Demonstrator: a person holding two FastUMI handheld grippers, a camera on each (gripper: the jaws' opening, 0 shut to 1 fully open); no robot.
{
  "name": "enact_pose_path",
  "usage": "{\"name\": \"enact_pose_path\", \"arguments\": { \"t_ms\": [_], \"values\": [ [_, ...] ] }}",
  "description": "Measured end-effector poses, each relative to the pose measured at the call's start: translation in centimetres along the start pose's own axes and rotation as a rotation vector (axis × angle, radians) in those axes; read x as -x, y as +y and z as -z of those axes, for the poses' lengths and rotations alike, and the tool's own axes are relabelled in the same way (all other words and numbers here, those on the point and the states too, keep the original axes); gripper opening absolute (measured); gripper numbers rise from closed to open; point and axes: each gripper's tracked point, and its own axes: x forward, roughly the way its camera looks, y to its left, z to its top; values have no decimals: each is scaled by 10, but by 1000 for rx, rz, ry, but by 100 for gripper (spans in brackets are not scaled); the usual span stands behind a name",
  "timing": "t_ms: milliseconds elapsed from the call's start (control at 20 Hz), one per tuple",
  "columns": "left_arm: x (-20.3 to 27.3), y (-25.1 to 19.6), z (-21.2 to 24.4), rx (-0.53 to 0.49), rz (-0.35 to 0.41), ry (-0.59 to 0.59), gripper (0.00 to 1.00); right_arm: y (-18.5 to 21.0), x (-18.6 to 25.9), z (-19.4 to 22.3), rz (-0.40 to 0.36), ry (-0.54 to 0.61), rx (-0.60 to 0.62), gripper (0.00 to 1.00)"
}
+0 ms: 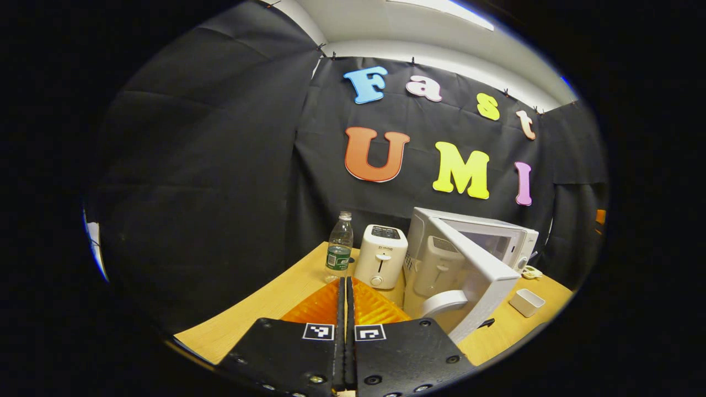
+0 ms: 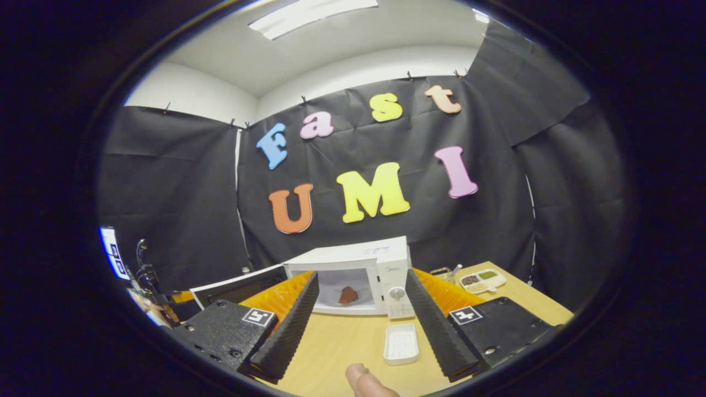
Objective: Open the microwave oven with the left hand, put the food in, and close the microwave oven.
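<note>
Facing food inside microwave

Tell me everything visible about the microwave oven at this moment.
The microwave oven is a white, boxy appliance standing upright on the wooden table against the booth's black wall. Its door, hinged on the left with a curved white handle, is swung open. A white control panel with a round knob sits at the right. Inside, a brownish piece of food lies on the cavity floor. Neither tool touches it.
</note>
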Motion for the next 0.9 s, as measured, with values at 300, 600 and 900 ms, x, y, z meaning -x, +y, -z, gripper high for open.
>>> {"name": "enact_pose_path", "arguments": {
  "t_ms": [300,600,900],
  "values": [
    [-1,-26,20,-13,83,12,0,-21,63,-32,26,-16,25,100],
    [-1,-66,25,-77,154,32,0,-39,110,-76,71,-102,82,100],
    [5,-127,46,-141,282,62,0,-37,126,-87,79,-131,79,99]
  ]
}}
